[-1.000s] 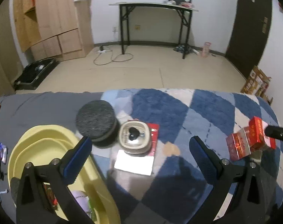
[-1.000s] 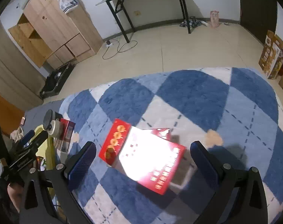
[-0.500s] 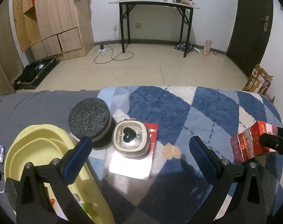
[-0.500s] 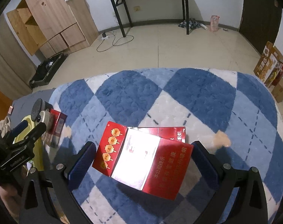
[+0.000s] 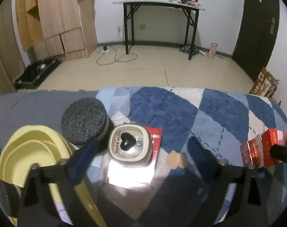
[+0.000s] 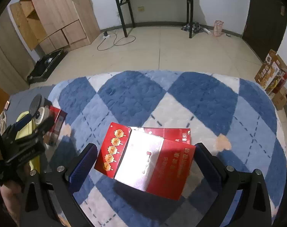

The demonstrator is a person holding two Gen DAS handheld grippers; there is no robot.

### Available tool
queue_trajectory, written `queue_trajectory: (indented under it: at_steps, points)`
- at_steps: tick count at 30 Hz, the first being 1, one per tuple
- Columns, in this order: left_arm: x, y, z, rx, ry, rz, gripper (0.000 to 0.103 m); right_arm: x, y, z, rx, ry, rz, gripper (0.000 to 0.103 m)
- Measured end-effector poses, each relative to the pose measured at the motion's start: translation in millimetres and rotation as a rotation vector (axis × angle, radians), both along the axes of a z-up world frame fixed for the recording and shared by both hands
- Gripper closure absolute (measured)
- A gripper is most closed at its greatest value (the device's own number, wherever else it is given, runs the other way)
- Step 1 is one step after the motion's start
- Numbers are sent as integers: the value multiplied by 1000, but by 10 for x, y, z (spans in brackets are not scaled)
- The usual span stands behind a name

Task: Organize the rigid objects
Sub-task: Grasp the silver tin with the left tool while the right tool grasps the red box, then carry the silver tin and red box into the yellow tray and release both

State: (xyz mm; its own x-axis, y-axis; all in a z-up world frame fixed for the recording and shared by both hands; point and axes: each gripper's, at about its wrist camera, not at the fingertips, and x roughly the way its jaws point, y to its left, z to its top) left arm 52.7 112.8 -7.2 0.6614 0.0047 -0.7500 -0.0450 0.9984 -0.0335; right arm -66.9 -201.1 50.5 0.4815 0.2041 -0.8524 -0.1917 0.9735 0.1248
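Observation:
A beige lidded box with a black heart knob sits on a flat red and silver box on the blue checked rug. My left gripper hangs over it. Its jaws are closing, with the beige box between them and neither pad touching it. A dark round foam-topped pot stands just left of the box. My right gripper is open and straddles a red and silver carton, which lies on another flat red box. The same carton shows at the right in the left wrist view.
A yellow basin holding small items stands left of the rug on a grey sheet. Beyond the rug's far edge the floor holds a black table, a wooden cabinet and cardboard boxes. A hand holds the left gripper.
The left jaws have narrowed around the beige box and the gripper has sunk a little closer to it. The right gripper has shifted so the carton lies squarely between its fingers.

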Motion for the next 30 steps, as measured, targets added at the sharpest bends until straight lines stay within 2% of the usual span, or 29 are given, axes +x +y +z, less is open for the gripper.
queue_trajectory:
  at_steps: [1,2,4,5,7,16,24,30]
  points:
    - [15,15,-23,-12,7,3,29,8,5,-6,-2,1,1,0]
    - [22,30,-40,-17,9,9,33,10,11,-7,-5,1,2,0]
    - [25,54,-54,-7,8,27,51,7,19,-3,-12,-5,7,0]
    - [26,73,-52,-7,8,35,53,3,28,-5,-18,-8,9,0]
    - [18,102,-42,-34,7,33,53,-6,51,-10,-33,-13,20,0]
    - [5,37,-39,-20,4,11,53,0,68,-30,-40,0,19,0]
    - [-47,47,47,-28,-23,10,53,-48,53,16,-59,-42,63,3]
    - [-223,163,254,-40,-71,17,53,-64,-159,97,9,-73,60,3]
